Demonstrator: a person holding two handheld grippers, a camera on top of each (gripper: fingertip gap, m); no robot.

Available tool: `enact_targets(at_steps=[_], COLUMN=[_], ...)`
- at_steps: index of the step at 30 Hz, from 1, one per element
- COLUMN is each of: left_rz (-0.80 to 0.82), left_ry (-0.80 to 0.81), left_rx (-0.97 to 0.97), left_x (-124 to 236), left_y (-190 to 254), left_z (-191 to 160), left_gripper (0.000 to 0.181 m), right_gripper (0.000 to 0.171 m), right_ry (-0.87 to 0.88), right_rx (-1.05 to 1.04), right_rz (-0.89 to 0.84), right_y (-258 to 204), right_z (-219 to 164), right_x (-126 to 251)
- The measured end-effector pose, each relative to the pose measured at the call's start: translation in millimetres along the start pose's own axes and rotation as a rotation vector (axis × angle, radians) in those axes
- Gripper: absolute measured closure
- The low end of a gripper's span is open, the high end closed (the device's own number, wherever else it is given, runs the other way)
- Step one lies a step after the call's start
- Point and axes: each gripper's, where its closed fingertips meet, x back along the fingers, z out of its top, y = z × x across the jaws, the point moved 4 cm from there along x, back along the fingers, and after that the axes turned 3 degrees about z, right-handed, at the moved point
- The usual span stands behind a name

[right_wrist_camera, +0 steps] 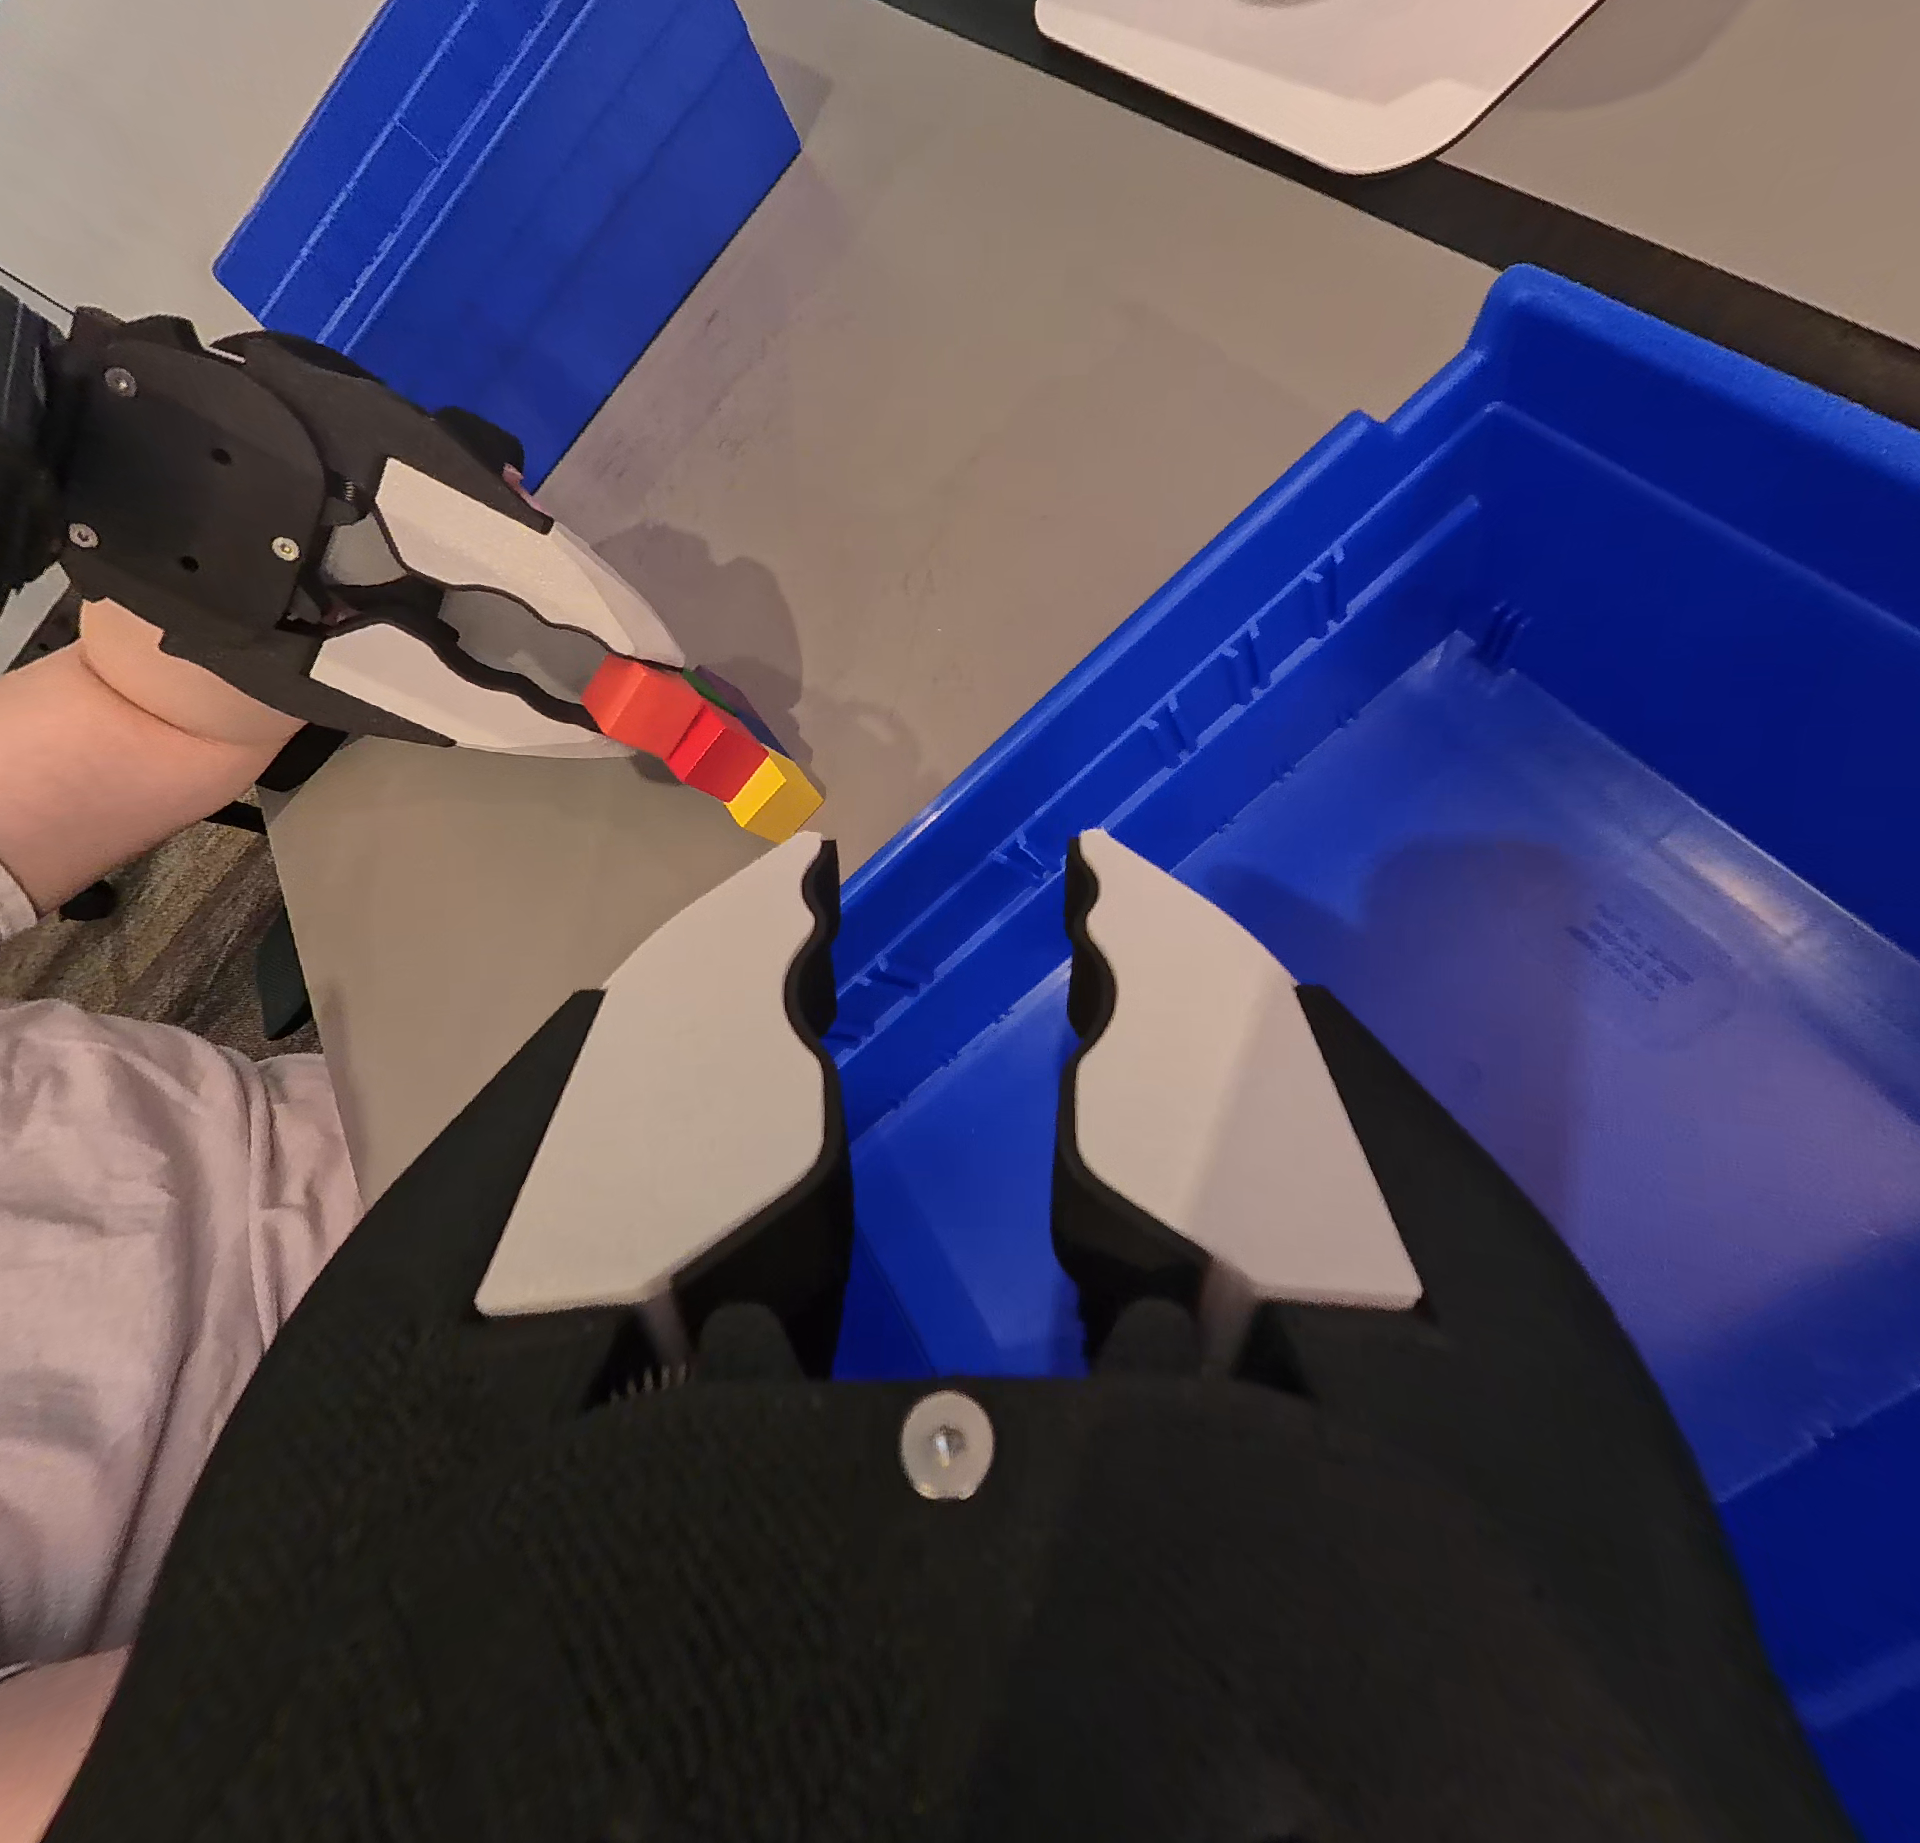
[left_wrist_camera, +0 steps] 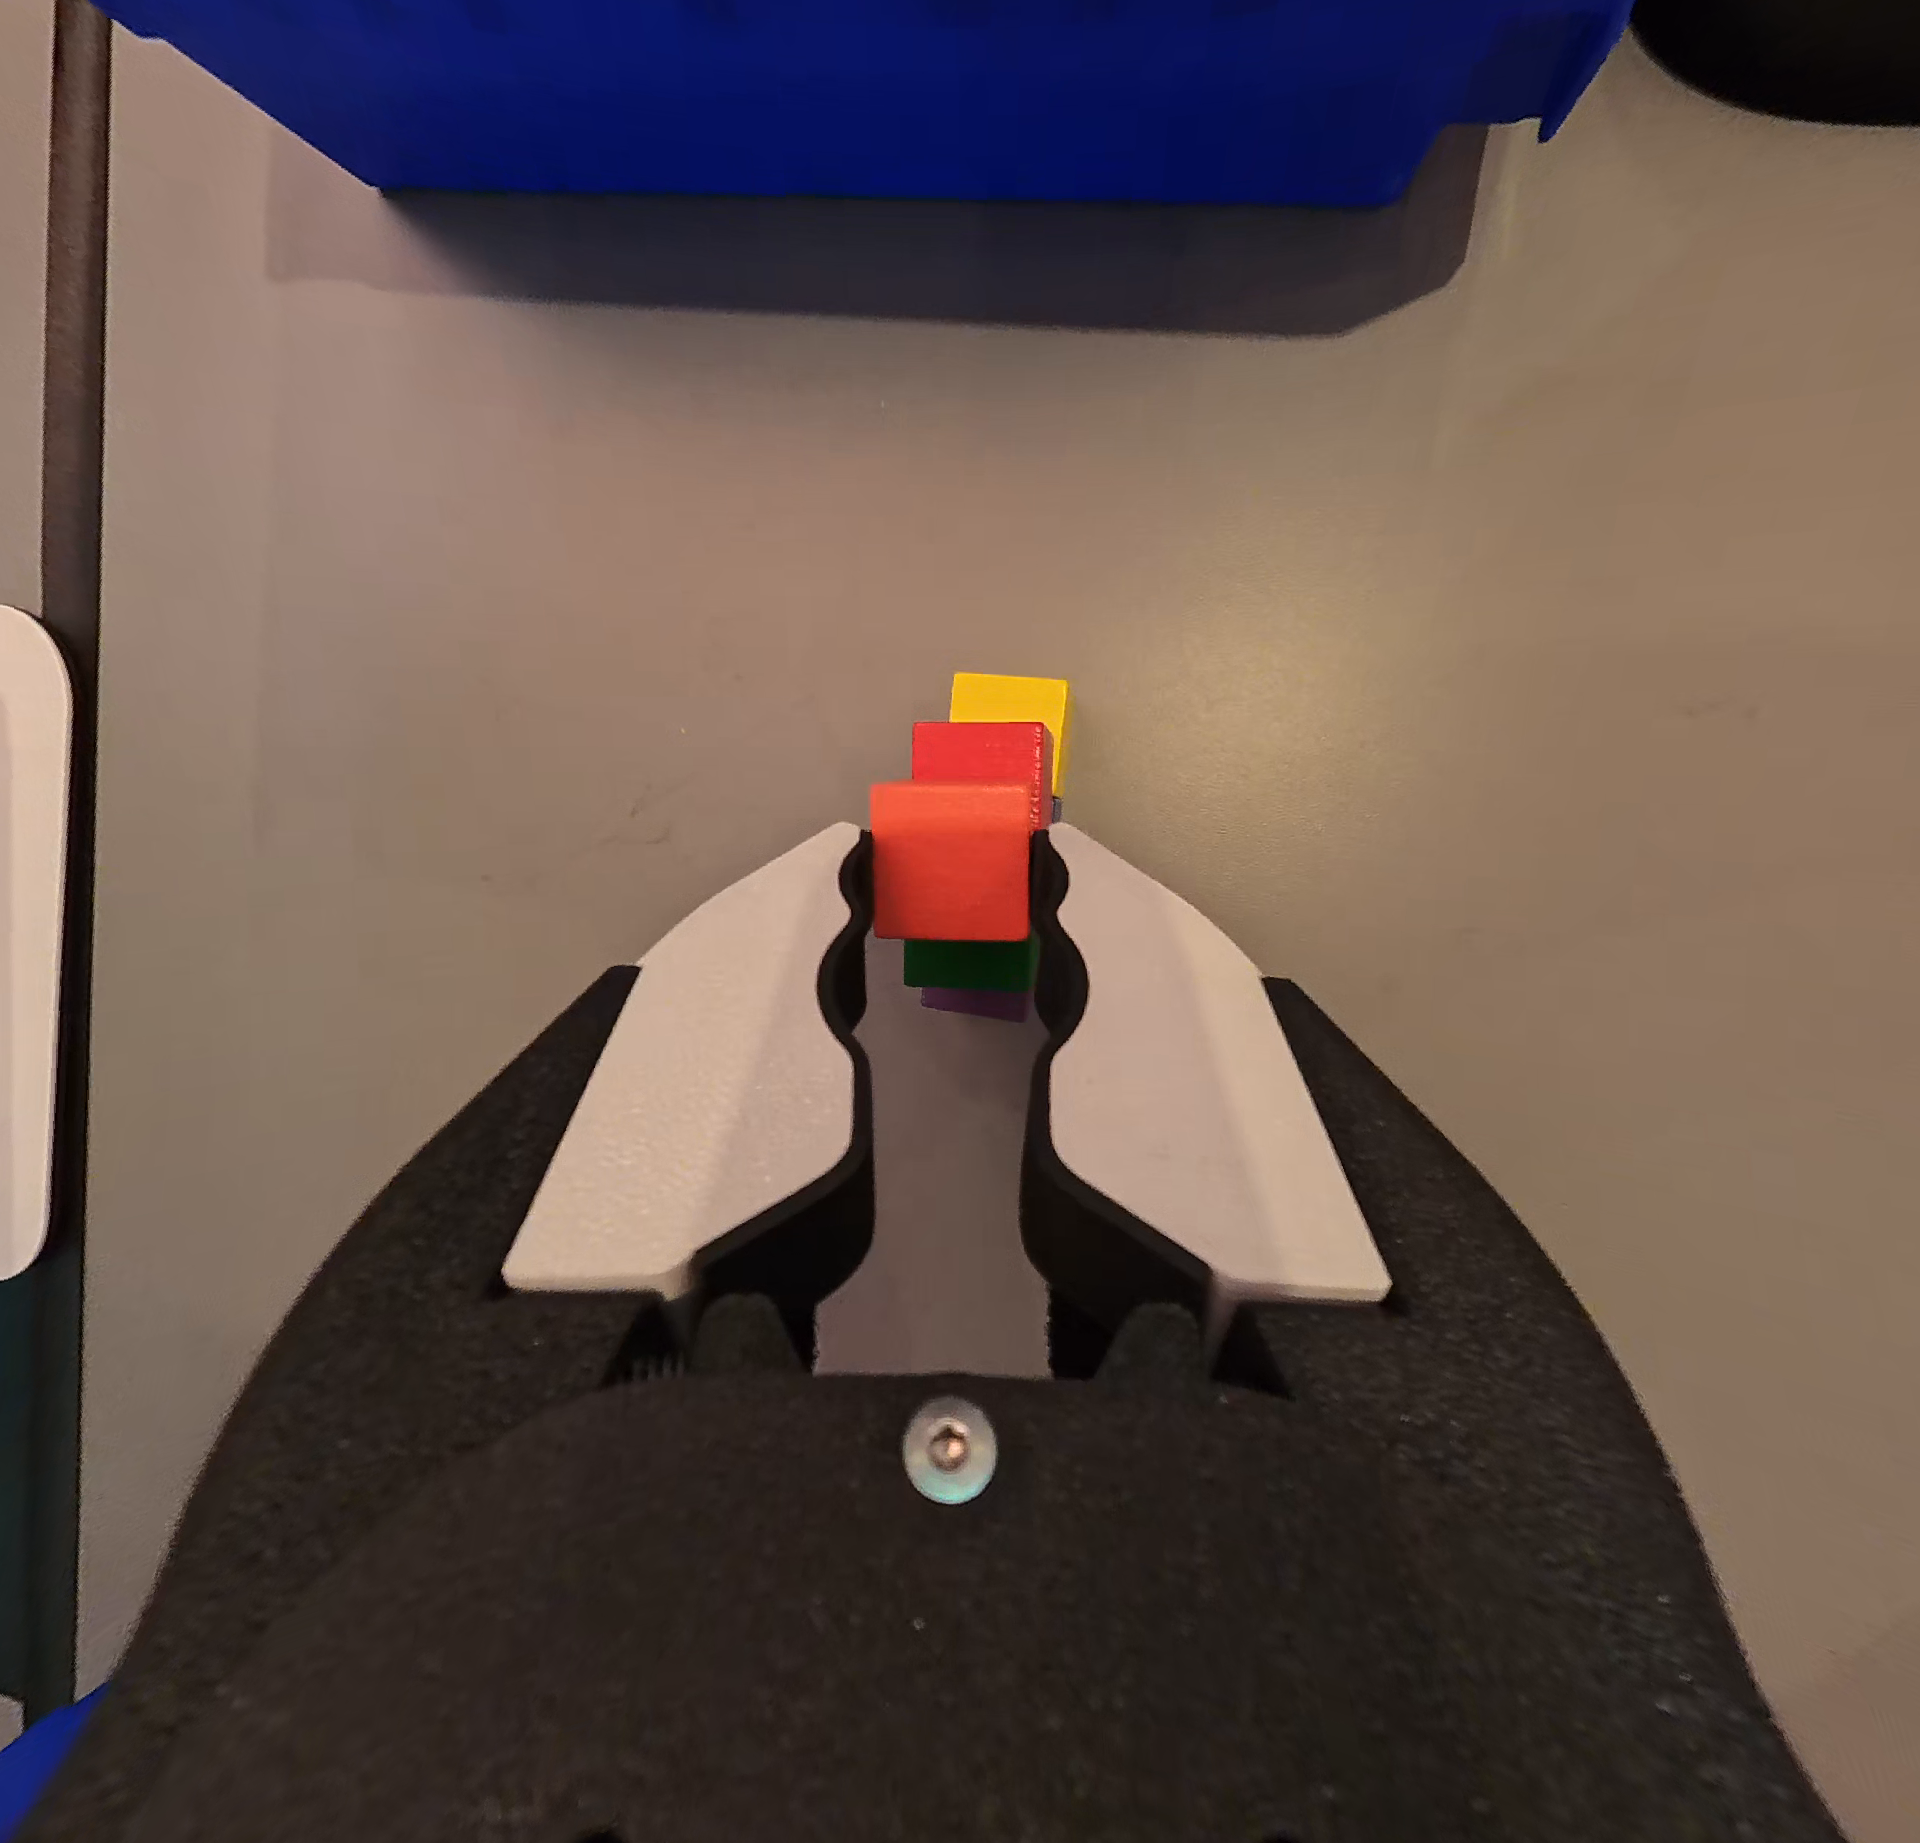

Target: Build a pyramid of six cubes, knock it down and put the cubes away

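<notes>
My left gripper (left_wrist_camera: 951, 837) is shut on an orange cube (left_wrist_camera: 951, 858), which sits at the top of a small stack. A red cube (left_wrist_camera: 977, 749) and a yellow cube (left_wrist_camera: 1008, 697) step down beyond it. A green cube (left_wrist_camera: 966, 962) and a purple cube (left_wrist_camera: 971, 1004) step down on the near side. In the right wrist view the left gripper (right_wrist_camera: 652, 704) holds the orange cube (right_wrist_camera: 634, 697), with the red cube (right_wrist_camera: 717, 749) and yellow cube (right_wrist_camera: 774, 796) descending to the table. My right gripper (right_wrist_camera: 951, 858) is open and empty, above the near rim of a blue bin (right_wrist_camera: 1143, 650).
A second blue bin (right_wrist_camera: 520, 162) stands on the grey table beyond the stack; it also shows in the left wrist view (left_wrist_camera: 831, 58). A white tray (right_wrist_camera: 1351, 48) lies at the far edge. A person's forearm and sleeve are at the left. One gripper's finger ends stand about 20 centimeters off the other's.
</notes>
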Motion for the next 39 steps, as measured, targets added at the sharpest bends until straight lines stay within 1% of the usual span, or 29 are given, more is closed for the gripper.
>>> enact_targets(at_steps=[7, 9, 11, 12, 14, 15, 16, 17, 19, 21, 25, 28, 29, 31, 34, 37, 39], left_rz=[0.005, 0.006, 0.007, -0.013, -0.053, -0.033, 0.009, 0.055, 0.125, 0.209, 0.384, 0.516, 0.543, 0.565, 0.535, 0.482, 0.46], left_ry=[-0.001, 0.0, 0.023, 0.035, 0.079, 0.098, 0.123, 0.169, 0.32, 0.494, 0.757, 0.925, 0.984, 1.066, 1.097, 1.156, 1.177], left_rx=[-0.002, 0.011, 0.021, 0.029, 0.035, 0.035, 0.036, 0.048, 0.113, 0.197, 0.337, 0.4, 0.405, 0.42, 0.47, 0.451, 0.427], left_x=[-0.4, -0.4, 1.4, 3.6, 11.6, 18.7, 29.4, 44.5, 85.9, 135.1, 220.5, 264.8, 276.1, 292.6, 302.8, 309.1, 311.0], left_y=[-0.2, -0.9, -2.0, -1.0, 1.7, -2.3, -9.5, -18.0, -34.2, -50.4, -70.6, -76.7, -76.6, -76.9, -79.5, -75.2, -71.4], left_z=[0.2, 0.7, 3.5, 4.5, 8.5, 10.2, 12.0, 14.8, 22.0, 23.8, 3.1, -19.3, -25.2, -34.8, -46.6, -49.1, -48.0], left_gripper=[0.153, 0.149, 0.138, 0.14, 0.137, 0.134, 0.131, 0.133, 0.136, 0.136, 0.137, 0.141, 0.143, 0.154, 0.155, 0.171, 0.179], right_gripper=[0.129, 0.129, 0.129, 0.129, 0.129, 0.129, 0.129, 0.129, 0.129, 0.129, 0.129, 0.129, 0.129, 0.129, 0.125, 0.121, 0.121], right_ry=[-0.011, -0.012, -0.013, -0.012, -0.009, -0.005, -0.001, 0.005, 0.027, 0.06, 0.154, 0.275, 0.33, 0.441, 0.567, 0.579, 0.525], right_rx=[-0.004, -0.004, -0.005, -0.003, -0.002, -0.001, 0.001, 0.004, 0.013, 0.024, 0.058, 0.116, 0.143, 0.211, 0.357, 0.529, 0.654], right_rz=[-0.001, -0.002, 0.0, -0.001, -0.001, -0.001, -0.001, -0.003, -0.004, -0.005, -0.027, -0.057, -0.063, -0.072, -0.059, 0.027, 0.023], right_y=[1.3, 1.6, 1.6, 1.6, 1.6, 1.4, 1.2, 1.1, -0.1, -2.3, -8.2, -19.2, -25.7, -43.2, -81.7, -131.7, -158.0], right_z=[-0.8, -0.9, -0.9, -0.8, -0.4, -0.1, 0.2, 0.9, 3.1, 6.5, 16.4, 31.7, 38.7, 52.9, 69.5, 76.1, 75.6], right_x=[-2.1, -2.5, -2.6, -2.4, -1.5, -0.7, 0.4, 1.7, 5.8, 11.7, 28.1, 45.0, 51.6, 64.5, 76.9, 67.8, 51.0])
